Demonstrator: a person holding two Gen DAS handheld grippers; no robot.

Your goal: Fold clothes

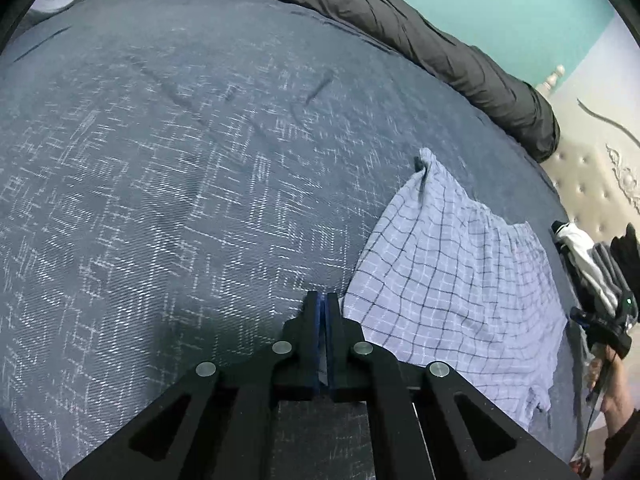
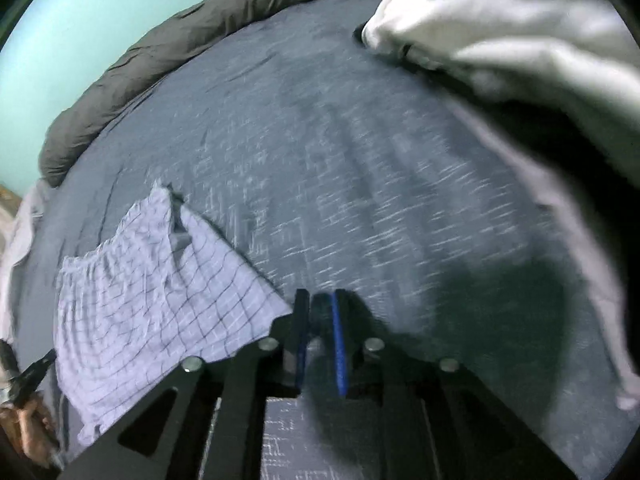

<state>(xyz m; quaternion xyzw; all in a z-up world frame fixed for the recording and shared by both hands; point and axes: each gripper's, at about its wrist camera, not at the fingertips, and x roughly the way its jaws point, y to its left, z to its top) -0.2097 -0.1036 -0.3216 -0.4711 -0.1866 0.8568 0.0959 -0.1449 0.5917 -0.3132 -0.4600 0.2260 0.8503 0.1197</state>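
A light-blue checked garment lies spread on the dark blue bed cover, at the right of the left wrist view. My left gripper is shut just off the garment's near left edge, and I see no cloth between its pads. In the right wrist view, which is blurred, the same checked garment lies to the left. Its corner reaches the left finger of my right gripper. That gripper stands slightly open, with only the bed cover showing in the narrow gap.
A rolled dark grey duvet lines the bed's far edge under a teal wall. White and dark clothes are piled at the right by a beige headboard. Pale cloth fills the right wrist view's upper right. A person's hand shows at the lower left.
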